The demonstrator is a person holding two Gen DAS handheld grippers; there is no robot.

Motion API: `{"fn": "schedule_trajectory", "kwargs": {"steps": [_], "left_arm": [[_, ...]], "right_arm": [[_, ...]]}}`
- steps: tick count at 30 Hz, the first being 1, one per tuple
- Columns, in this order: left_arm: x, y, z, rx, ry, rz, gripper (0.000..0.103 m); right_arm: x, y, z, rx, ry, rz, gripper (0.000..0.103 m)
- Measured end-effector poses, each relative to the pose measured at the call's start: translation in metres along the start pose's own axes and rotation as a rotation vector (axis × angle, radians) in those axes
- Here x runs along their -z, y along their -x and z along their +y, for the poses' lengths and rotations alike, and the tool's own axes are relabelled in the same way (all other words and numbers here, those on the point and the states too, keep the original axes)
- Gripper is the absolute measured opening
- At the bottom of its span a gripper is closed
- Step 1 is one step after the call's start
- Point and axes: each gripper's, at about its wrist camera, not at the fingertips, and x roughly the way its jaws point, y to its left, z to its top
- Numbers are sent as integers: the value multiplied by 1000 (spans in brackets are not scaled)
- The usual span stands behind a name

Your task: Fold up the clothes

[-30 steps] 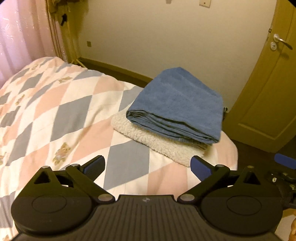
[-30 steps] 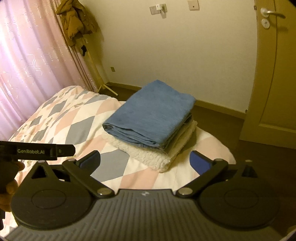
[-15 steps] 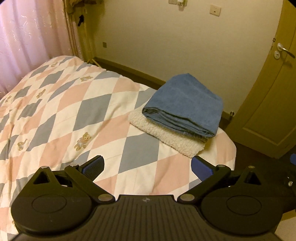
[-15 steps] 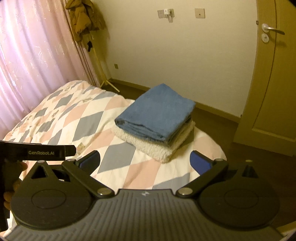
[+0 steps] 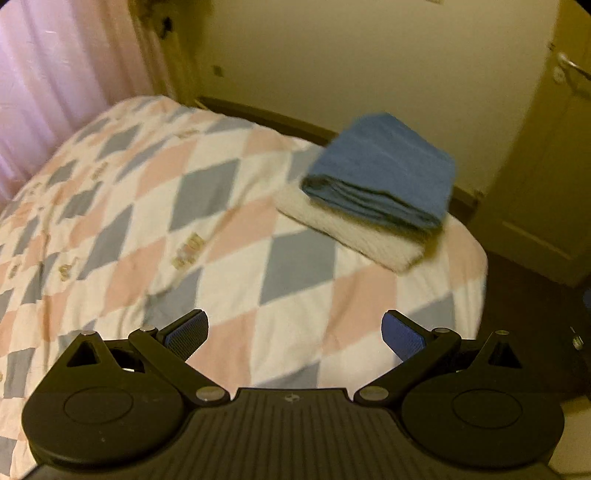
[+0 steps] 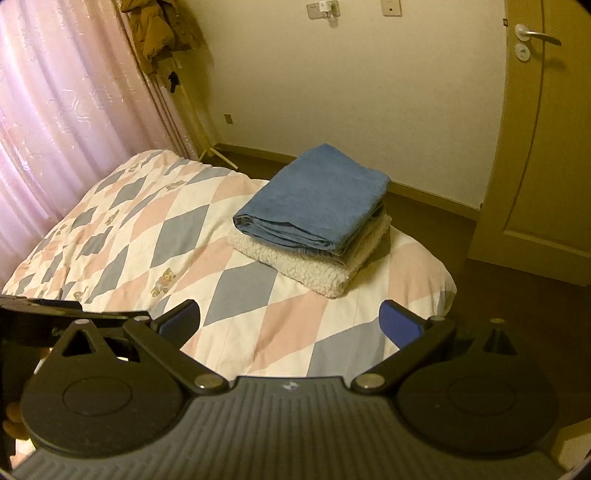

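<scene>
A folded blue garment (image 6: 317,199) lies on top of a folded white fleecy garment (image 6: 314,267) at the far right corner of the bed. The stack also shows in the left wrist view, blue (image 5: 384,173) over white (image 5: 354,232), slightly blurred. My left gripper (image 5: 293,334) is open and empty, held above the bed well short of the stack. My right gripper (image 6: 290,323) is open and empty, also back from the stack. The left gripper's body (image 6: 40,314) shows at the left edge of the right wrist view.
The bed has a quilt (image 6: 147,229) of pink, grey and white diamonds. Pink curtains (image 6: 55,110) hang on the left, with a coat stand (image 6: 162,33) beside them. A door (image 6: 543,147) stands at the right, and dark floor (image 6: 517,295) lies past the bed's end.
Both grippers have drawn back and up from the stack, which now looks smaller and farther away. Both stay open and empty. The stack has not moved.
</scene>
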Motion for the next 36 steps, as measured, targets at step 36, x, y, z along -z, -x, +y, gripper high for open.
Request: {"fn": "schedule_trajectory", "kwargs": {"steps": [36], "left_arm": [[-23,-35,-8,49,-71,42,103]], "right_arm": [[-14,-43,2,51,-34,106,102]]}}
